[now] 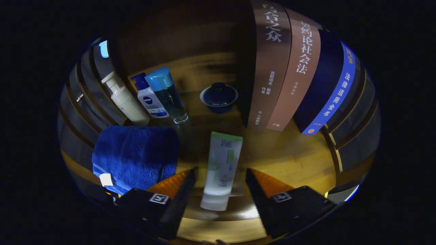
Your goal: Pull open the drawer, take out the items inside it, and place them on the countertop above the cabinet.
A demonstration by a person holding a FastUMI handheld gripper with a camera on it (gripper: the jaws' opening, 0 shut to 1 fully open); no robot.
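Fingers: the gripper (219,185) is spread wide, with a finger either side of the tube and a gap on both sides, so it grips nothing.
Tube (222,169): lies flat on the wooden countertop (293,156) between the fingers.
Tube axis: long axis runs along the fingers; the green end points away toward the bowl, the pale end points back at the camera.
Towel (135,154): folded, blue, just left of the tube and beside the left finger.
Bottles: a white pump bottle (124,100), a small white bottle (150,98) with a blue cap and a clear bottle (168,95) with a blue cap stand close together beyond the towel.
Bowl (218,97): dark blue, lidded, straight beyond the tube, well apart from it.
Books (299,75): three stand upright, spines facing out, right of the bowl.
Path: nothing lies between the fingers and the tube.
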